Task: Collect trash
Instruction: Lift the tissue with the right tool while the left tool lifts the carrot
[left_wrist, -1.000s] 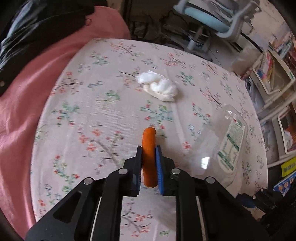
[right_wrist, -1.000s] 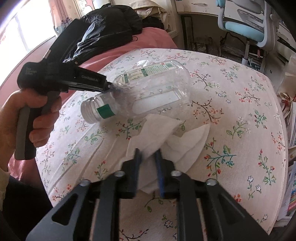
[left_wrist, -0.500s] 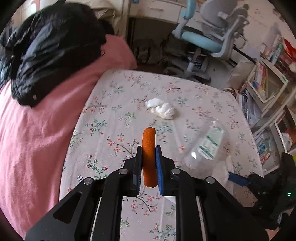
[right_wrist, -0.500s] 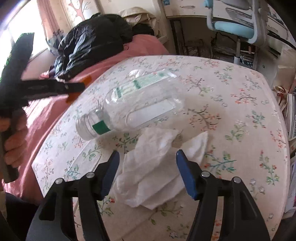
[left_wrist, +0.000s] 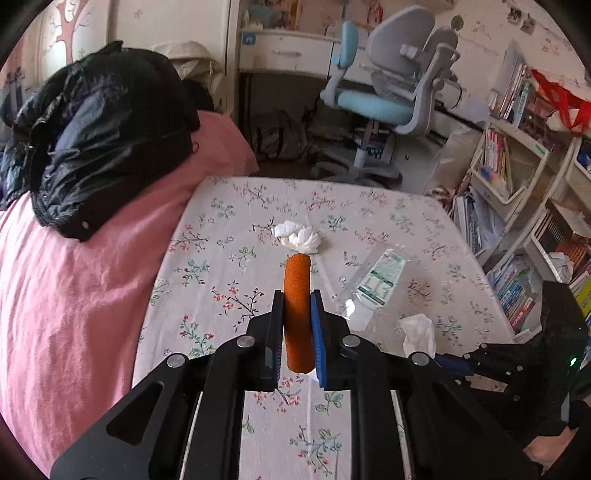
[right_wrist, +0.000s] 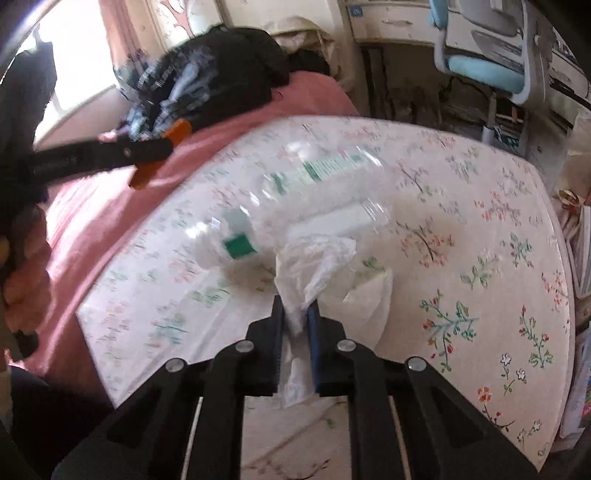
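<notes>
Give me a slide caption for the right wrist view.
Right claw pinching a white tissue on the floral table, clear bottle just beyond.

Table cover (left_wrist: 229, 236): you see thin cloth, matt, with printed flowers.
Orange stick (left_wrist: 296, 295): it looks rough and grainy, not shiny.
Left gripper (left_wrist: 297, 332): you hold hard black plastic, a bit shiny, with round silver metal pins.
Bottle (left_wrist: 376, 284): clear plastic, smooth and glossy, with a paper-like label.
Tissue (right_wrist: 310, 269): soft, thin white paper, crumpled, matt.
Tissue ball (left_wrist: 297, 236): the same soft white paper, scrunched up.
Pink blanket (left_wrist: 74, 295): soft matt cloth.
Black jacket (left_wrist: 96, 140): puffy cloth, shiny and slick.
Chair (left_wrist: 391, 92): smooth grey plastic with a blue seat.
</notes>
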